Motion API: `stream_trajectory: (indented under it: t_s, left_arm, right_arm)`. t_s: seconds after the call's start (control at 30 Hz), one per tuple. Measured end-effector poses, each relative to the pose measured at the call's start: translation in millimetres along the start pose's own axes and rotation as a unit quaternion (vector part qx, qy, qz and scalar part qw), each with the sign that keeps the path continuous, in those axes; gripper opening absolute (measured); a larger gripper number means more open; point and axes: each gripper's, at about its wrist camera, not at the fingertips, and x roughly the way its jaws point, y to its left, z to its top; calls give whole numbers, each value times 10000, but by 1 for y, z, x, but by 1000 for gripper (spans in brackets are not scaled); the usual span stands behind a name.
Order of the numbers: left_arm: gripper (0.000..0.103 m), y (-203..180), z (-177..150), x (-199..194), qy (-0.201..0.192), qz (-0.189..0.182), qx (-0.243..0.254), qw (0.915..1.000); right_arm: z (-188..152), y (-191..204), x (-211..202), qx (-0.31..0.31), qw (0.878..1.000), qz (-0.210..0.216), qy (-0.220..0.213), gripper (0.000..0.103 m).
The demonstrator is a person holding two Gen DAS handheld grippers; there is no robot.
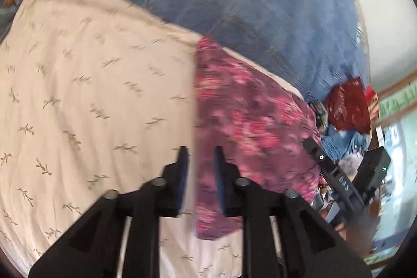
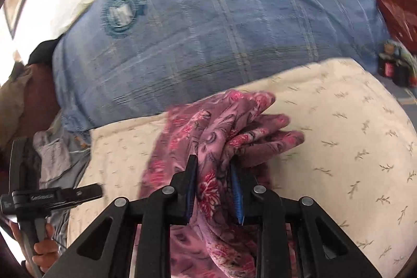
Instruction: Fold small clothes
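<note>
The work surface is a bed covered by a cream sheet [image 1: 86,85] printed with small grey-green sprigs. A blue checked blanket [image 2: 221,25] lies bunched along the sheet's far edge, bearing a round stitched badge [image 2: 122,14] in the right wrist view. Beyond the blanket's right end, at the bed's far right corner, sit a dark red bag [image 1: 349,106] and a heap of mixed cloth; detail there is too blurred to name.

The task item is a purple garment with pink floral print [image 2: 208,137]. In the right wrist view it is gathered into folds and rises off the sheet near the blanket's edge.

The right gripper [image 2: 215,189] has its blue-padded jaws drawn narrow, with a thick bunch of the floral garment pinched between the pads and hanging below them.

The left gripper [image 1: 200,179] has its jaws set narrow as well. A taut vertical edge of the garment runs down through the gap between them; whether the pads actually press on the cloth cannot be told, owing to motion blur.

A person's hand [image 2: 45,250] grips the left gripper's handle at the lower left of the right wrist view.
</note>
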Motion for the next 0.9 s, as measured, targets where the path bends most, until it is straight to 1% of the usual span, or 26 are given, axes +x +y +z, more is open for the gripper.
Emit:
stream_trajectory:
  t_s: [0.03,0.07,0.1,0.17,0.2,0.23,0.27,0.33,0.37,0.4,0.5,0.53,0.57,0.6,0.63,0.67,0.73,0.83,0.9]
  left_arm:
    - [33,8,0,2,52,25,-100,9999]
    - [34,13,1,6,85,12,-177,9998]
    - [34,16,3,14,147,-80,-261,9995]
    - [38,14,4,30,321,-323,-302,9985]
    - [41,14,5,36,394,-400,-282,9980]
    - [45,13,5,43,456,-450,-257,9976]
    - [47,11,5,50,527,-517,-252,9970]
    - [57,8,5,65,740,-785,-301,9937]
    - [59,5,6,69,812,-851,-316,9926]
    - [60,1,7,78,890,-895,-330,9915]
    - [61,-11,6,96,1014,-980,-374,9893]
    - [57,-15,4,99,1067,-1044,-363,9881]
    - [51,-20,3,102,1098,-1018,-315,9882]
    - [38,-26,2,101,1040,-900,-221,9902]
    - [30,-32,1,98,960,-845,-110,9917]
    - [28,-37,2,95,878,-800,-45,9929]
    - [26,-46,1,83,741,-723,100,9946]
    - [26,-51,-1,65,589,-727,144,9955]
    - [26,-49,-4,44,458,-820,161,9955]
  right_arm:
    - [2,-13,5,188,9998,13,94,24]
    - [4,-28,13,387,9990,60,203,24]
    - [4,-40,19,560,9980,94,285,24]
    - [4,-60,30,868,9947,357,411,32]
    - [3,-68,31,987,9929,522,419,35]
    - [0,-72,31,1053,9915,650,413,43]
    - [-3,-78,32,1133,9897,775,417,55]
    - [-8,-91,36,1258,9869,890,471,68]
    - [-10,-95,38,1283,9857,981,485,68]
    - [-12,-100,42,1321,9828,1180,532,68]
    - [-16,-106,59,1513,9716,1625,820,71]
    - [-18,-105,65,1533,9684,1740,919,69]
    - [-19,-100,68,1466,9693,1738,936,63]
    - [-18,-93,67,1280,9717,1770,903,52]
    - [-17,-87,67,1140,9720,1850,896,24]
    - [-14,-78,62,921,9778,1694,822,24]
    - [-13,-61,51,592,9854,1441,682,23]
    - [-10,-48,37,578,9872,1387,531,23]
    - [-11,-33,23,453,9885,1387,404,23]
